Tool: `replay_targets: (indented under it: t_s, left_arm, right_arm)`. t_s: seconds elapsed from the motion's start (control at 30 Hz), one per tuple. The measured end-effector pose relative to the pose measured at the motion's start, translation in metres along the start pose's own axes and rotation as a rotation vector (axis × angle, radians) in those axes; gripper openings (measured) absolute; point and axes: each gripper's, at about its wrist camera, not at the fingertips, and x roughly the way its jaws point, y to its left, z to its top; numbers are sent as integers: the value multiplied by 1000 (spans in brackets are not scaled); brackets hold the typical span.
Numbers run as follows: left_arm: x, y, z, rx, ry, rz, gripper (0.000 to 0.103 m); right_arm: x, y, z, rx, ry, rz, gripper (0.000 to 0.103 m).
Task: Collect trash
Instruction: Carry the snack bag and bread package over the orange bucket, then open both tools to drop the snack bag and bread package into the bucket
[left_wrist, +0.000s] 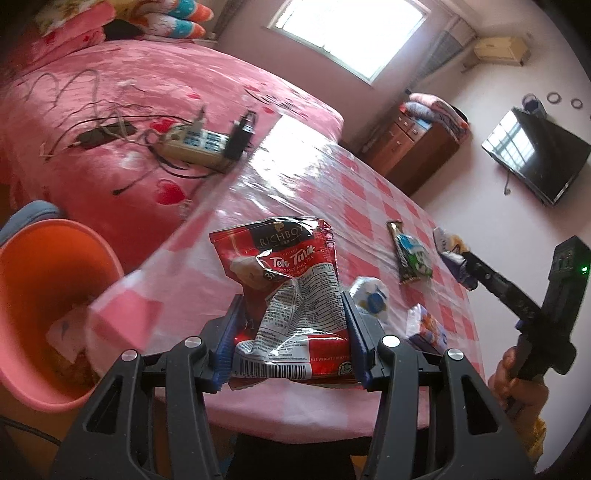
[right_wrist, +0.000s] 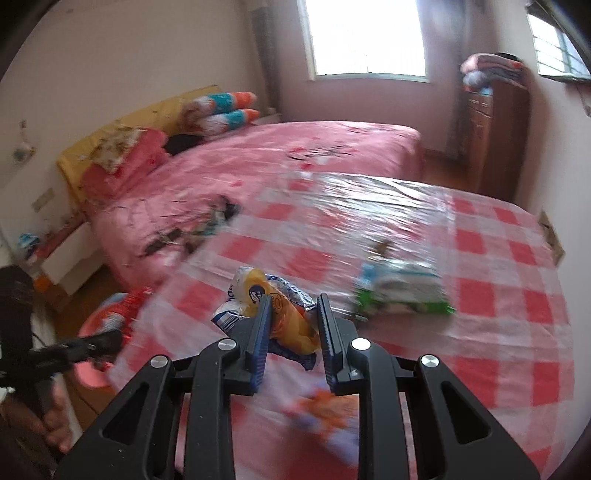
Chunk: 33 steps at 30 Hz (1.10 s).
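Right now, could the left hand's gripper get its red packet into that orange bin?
Probably yes: the left gripper grips the red packet, and the orange bin stands open beside the table, nothing between.

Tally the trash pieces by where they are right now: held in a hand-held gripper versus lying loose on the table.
Held in a hand-held gripper: 2, the red Teh Tarik pouch and the yellow-and-blue wrapper.
Loose on the checked table: 3, the green-and-black snack wrapper, the white-and-blue wrapper, the small purple-and-orange box.
Total: 5
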Motion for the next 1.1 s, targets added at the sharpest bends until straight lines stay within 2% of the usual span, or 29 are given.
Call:
replay_targets:
  t_s: [0.17, 0.4, 0.6, 0.73, 0.8, 0.87, 0.97, 1.03, 1.1]
  left_arm:
    - [-17, 30, 3, -53, -42, 49, 52]
    - [-41, 86, 0, -156, -94, 144, 52]
    - [-53, 135, -9, -264, -116, 220, 52]
    - [-53, 164, -17, -335, -101, 267, 54]
    - [-52, 176, -19, -359, -91, 297, 63]
    - [-54, 184, -23, -371, -98, 348, 74]
    - [-58, 193, -24, -390, -99, 377, 76]
    - [-60, 195, -22, -391, -111, 385, 77]
    - [-61, 194, -19, -381, -120, 394, 77]
  right_arm:
    - [17, 59, 15, -78, 22, 142, 26]
    - [52, 141, 19, -174, 81, 306, 26]
    - [84, 200, 11, -220, 139, 416, 26]
    - [103, 235, 1, -246, 171, 472, 29]
    - [118, 249, -6, -241, 203, 503, 44]
    - [128, 249, -10, -210, 236, 528, 49]
    - [131, 241, -13, -153, 249, 532, 72]
    - [126, 232, -12, -138, 228, 515, 74]
    - [116, 220, -8, -124, 190, 479, 86]
